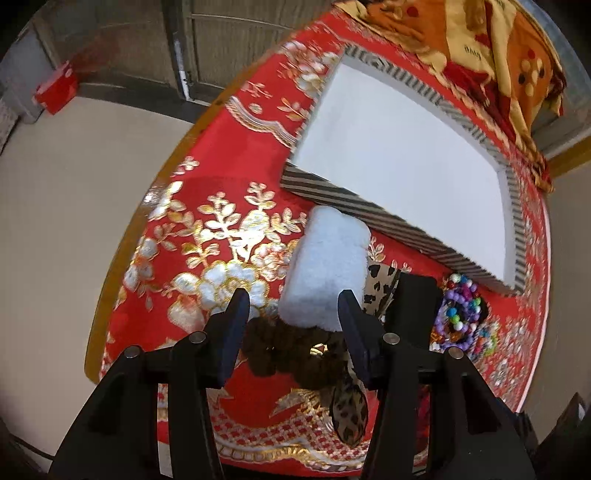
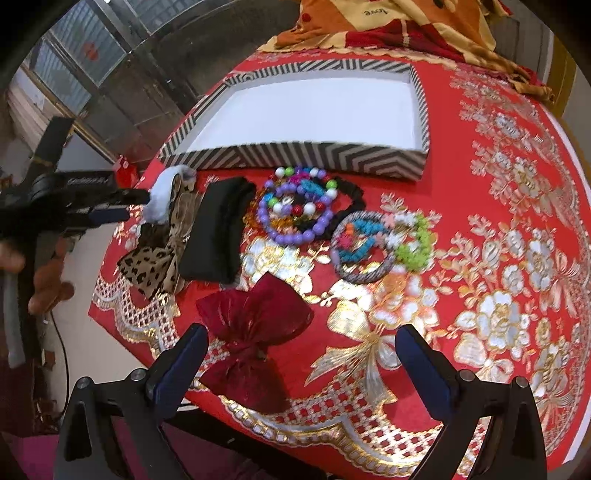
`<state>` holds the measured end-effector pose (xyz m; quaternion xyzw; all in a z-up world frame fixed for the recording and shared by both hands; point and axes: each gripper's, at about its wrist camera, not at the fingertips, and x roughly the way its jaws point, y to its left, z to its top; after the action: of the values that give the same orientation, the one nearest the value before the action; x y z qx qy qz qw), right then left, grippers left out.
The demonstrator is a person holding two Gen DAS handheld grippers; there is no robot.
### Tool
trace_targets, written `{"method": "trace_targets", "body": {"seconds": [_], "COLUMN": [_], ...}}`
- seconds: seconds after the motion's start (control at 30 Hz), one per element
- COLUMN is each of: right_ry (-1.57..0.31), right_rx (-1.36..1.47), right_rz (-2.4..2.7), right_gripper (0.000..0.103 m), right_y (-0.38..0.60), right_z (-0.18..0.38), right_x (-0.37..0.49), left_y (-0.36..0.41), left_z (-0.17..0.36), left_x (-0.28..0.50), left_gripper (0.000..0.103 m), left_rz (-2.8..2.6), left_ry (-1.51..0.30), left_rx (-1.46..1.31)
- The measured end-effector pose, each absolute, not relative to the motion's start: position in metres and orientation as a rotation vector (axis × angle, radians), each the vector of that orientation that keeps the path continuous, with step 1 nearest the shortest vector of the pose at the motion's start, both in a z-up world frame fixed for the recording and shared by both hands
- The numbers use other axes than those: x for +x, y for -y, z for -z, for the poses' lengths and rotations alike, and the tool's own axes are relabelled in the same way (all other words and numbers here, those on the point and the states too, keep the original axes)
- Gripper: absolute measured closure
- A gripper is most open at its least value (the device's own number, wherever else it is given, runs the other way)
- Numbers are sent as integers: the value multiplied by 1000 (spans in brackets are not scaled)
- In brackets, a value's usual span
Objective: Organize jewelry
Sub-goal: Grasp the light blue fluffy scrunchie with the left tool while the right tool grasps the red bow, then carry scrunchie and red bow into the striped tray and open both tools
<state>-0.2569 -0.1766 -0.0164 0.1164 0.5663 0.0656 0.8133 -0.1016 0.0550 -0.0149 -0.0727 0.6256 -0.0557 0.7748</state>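
Note:
A striped box [image 2: 295, 157] with a white inside lies on the red cloth; it also shows in the left wrist view [image 1: 391, 147]. My left gripper [image 1: 293, 301] is open around the near end of a white fluffy piece [image 1: 328, 266], above a dark brown scrunchie [image 1: 291, 350]; the gripper also shows in the right wrist view [image 2: 138, 205] by the white piece [image 2: 164, 194]. A leopard bow [image 2: 159, 258], black band [image 2: 218, 236], bead bracelets [image 2: 295, 206] and woven rings [image 2: 373, 247] lie before the box. My right gripper [image 2: 301, 350] is open over a dark red bow [image 2: 255, 332].
The round table's red and gold cloth [image 2: 498, 258] ends in a front edge close to my right gripper. An orange patterned blanket [image 2: 388, 26] lies behind the box. The beads also show in the left wrist view [image 1: 460, 314]. Pale floor [image 1: 66, 221] lies left of the table.

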Motion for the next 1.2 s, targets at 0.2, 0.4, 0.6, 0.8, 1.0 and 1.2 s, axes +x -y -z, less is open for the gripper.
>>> {"method": "trace_targets", "body": {"seconds": [0.2,0.4,0.6,0.8,1.0,1.2], "right_ry": [-1244,-1269,-1243,-1232,-1178,-1118], "right_rx": [245,174,123,161,168,207], "right_rz": [-182,-201,-189,-201,-200,-191], "right_gripper": [17,41,65,83,84,84], "right_y": [156,137,130,137,152,172], "right_z": [34,49,53,51,25,-5], "right_x": [-252,-246,-243,-242,-248,-248], "left_y": [-42,-39,-33,-42,-51,-50], "left_z": [28,33,32,17,-6,-37], "left_x": [-92,-86,-85,-90,-94,-98], "left_gripper": [54,67,80,89,91,91], "left_rz": [147,179,199,209,224,248], "left_ry": [-1380,-1381,-1350,-1309,-1266,-1203], "left_rx": [-111,-119,-98,-102,-128,-126]}}
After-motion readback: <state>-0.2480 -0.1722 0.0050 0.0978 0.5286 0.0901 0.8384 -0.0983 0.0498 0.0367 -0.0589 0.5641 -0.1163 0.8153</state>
